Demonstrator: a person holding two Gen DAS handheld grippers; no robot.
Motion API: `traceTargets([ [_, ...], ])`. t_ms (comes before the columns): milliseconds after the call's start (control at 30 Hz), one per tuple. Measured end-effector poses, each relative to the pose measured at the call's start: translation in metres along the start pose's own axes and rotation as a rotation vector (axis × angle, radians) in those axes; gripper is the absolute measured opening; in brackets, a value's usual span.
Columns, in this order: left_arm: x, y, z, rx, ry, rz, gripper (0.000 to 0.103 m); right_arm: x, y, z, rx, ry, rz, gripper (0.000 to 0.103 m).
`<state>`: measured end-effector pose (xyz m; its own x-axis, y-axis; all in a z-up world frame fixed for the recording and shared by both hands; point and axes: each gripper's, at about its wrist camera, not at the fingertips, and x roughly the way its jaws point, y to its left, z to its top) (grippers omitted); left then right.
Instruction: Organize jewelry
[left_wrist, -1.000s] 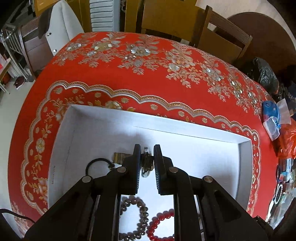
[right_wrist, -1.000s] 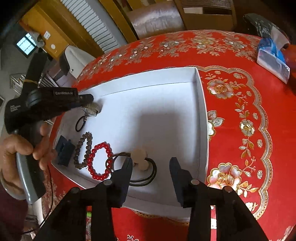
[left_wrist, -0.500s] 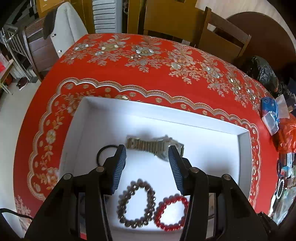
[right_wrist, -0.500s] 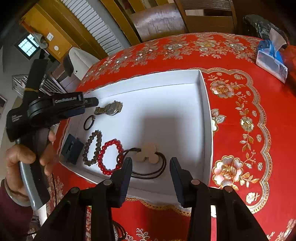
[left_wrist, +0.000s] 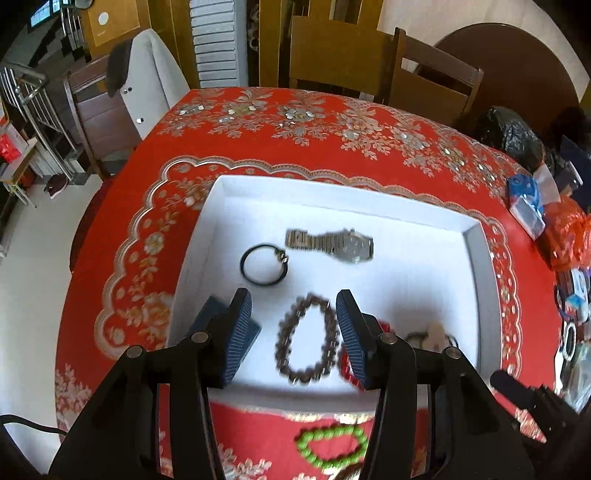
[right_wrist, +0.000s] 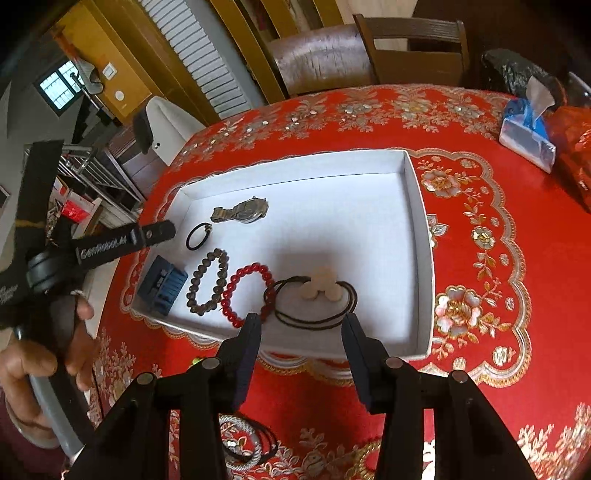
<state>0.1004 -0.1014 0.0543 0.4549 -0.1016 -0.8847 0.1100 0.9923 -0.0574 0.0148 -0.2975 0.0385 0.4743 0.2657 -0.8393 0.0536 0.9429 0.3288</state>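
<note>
Beads still outside the white tray (left_wrist: 476, 236): a green bracelet (left_wrist: 330, 443) lies on the red bench just nearer than the tray's near wall, below the left claw (left_wrist: 293, 325), released and empty. Right claw (right_wrist: 301, 350) is opening, also empty.

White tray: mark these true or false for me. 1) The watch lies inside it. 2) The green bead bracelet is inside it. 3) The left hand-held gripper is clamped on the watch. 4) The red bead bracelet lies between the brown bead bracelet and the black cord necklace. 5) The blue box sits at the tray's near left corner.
1) True: the watch lies in the white tray.
2) False: the green bead bracelet lies on the tablecloth, outside the tray.
3) False: the left hand-held gripper holds nothing.
4) True: red bead bracelet, brown bead bracelet, black cord necklace.
5) True: blue box.
</note>
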Motion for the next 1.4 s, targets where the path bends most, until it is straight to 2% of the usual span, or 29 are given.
traceTargets([
  [100, -0.011, 0.005, -0.014, -0.001, -0.005, -0.002, 0.047, -0.007, 0.008, -0.007, -0.008, -0.016, -0.023, 0.045],
  [167, -0.018, 0.007, -0.022, -0.002, -0.011, 0.001, 0.047, -0.010, 0.012, -0.013, -0.004, -0.025, -0.027, 0.055],
  [233, -0.025, 0.011, -0.031, -0.006, -0.017, 0.002, 0.047, -0.015, 0.016, -0.020, 0.002, -0.038, -0.031, 0.058],
  [600, -0.046, 0.023, -0.076, -0.001, -0.005, -0.013, 0.047, -0.031, 0.032, -0.048, -0.002, -0.048, -0.071, 0.058],
  [1100, -0.066, 0.019, -0.133, 0.074, 0.014, -0.027, 0.047, -0.050, 0.028, -0.095, 0.039, -0.053, -0.127, 0.062],
  [1400, -0.074, 0.014, -0.154, 0.112, 0.013, -0.037, 0.047, -0.062, 0.018, -0.130, 0.077, -0.048, -0.163, 0.063],
])
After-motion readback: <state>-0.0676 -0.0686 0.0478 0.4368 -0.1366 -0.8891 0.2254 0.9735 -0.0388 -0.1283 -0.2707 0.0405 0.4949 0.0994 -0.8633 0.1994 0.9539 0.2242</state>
